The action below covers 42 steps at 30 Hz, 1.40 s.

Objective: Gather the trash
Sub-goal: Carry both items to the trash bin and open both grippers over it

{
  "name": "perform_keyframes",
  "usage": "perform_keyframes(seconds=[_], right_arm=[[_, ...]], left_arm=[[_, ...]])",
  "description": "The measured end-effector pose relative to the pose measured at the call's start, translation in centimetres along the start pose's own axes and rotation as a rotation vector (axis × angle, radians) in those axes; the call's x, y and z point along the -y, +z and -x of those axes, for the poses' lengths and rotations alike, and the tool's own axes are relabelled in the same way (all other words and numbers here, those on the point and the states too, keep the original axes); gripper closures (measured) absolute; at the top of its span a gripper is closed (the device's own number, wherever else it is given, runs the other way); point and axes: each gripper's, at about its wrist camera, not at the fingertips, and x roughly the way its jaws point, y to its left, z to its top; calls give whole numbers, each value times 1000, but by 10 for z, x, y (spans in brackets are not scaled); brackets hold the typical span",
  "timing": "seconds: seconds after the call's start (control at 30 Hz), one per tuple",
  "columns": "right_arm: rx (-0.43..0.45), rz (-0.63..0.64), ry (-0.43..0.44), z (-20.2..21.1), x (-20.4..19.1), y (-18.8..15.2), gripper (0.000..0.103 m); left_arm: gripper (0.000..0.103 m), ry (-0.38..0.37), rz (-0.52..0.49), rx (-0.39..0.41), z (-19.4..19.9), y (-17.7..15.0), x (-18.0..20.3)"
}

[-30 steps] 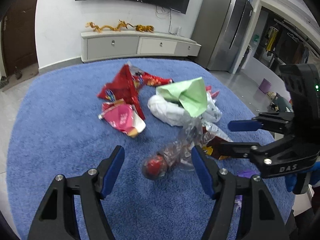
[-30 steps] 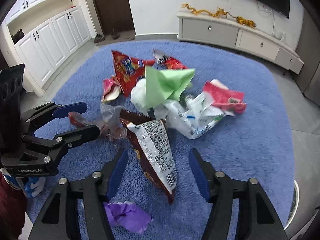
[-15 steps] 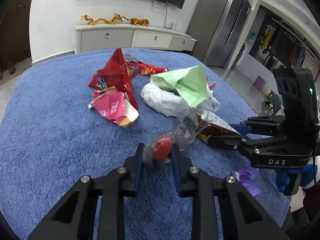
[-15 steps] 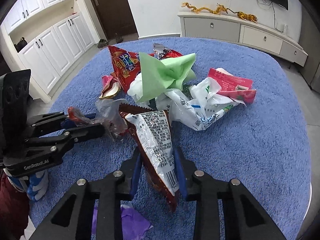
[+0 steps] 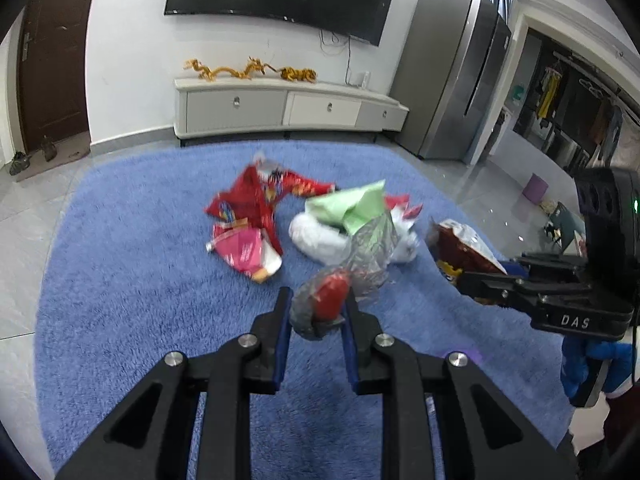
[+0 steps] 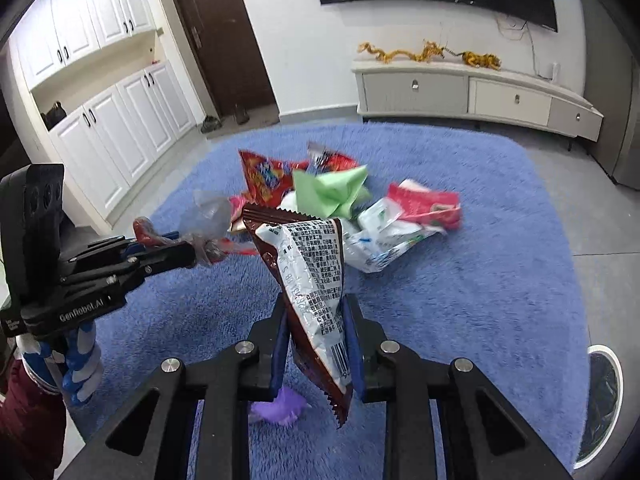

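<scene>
Surveying the floor, I record a blue shag rug carrying a heap of litter at its middle: a red snack bag, a crumpled green paper, a white plastic bag and a pink-and-white packet, all touching or overlapping. My right gripper is closing its blue pads on a brown foil snack bag, printed white on its back, which hangs upright between the fingers with its serrated end below them. My left gripper is clamped on a clear plastic wrapper with a red end, the loose film trailing toward the heap. Against a second ago, both sets of jaws, then spread wide around their pieces, have come together, and both pieces have come up off the pile. A purple scrap lies on the rug beneath the right fingers. Bare rug surrounds the heap on all sides; grey tile borders the rug, and a white round rim sits at its right edge.
</scene>
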Motion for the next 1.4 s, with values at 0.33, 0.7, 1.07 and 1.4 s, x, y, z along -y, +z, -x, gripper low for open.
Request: perform_keyframes(seconds=[0.33, 0.7, 1.07, 1.4], right_arm=[[124, -113, -76, 70, 60, -13, 79], [170, -343, -252, 125, 185, -57, 79], [114, -616, -405, 135, 330, -132, 79], [35, -779, -425, 104, 406, -184, 76]], left_arm=[[82, -61, -30, 33, -2, 39, 79], [82, -199, -151, -65, -75, 69, 215], [81, -274, -306, -259, -202, 65, 360], [81, -300, -354, -425, -307, 47, 442]])
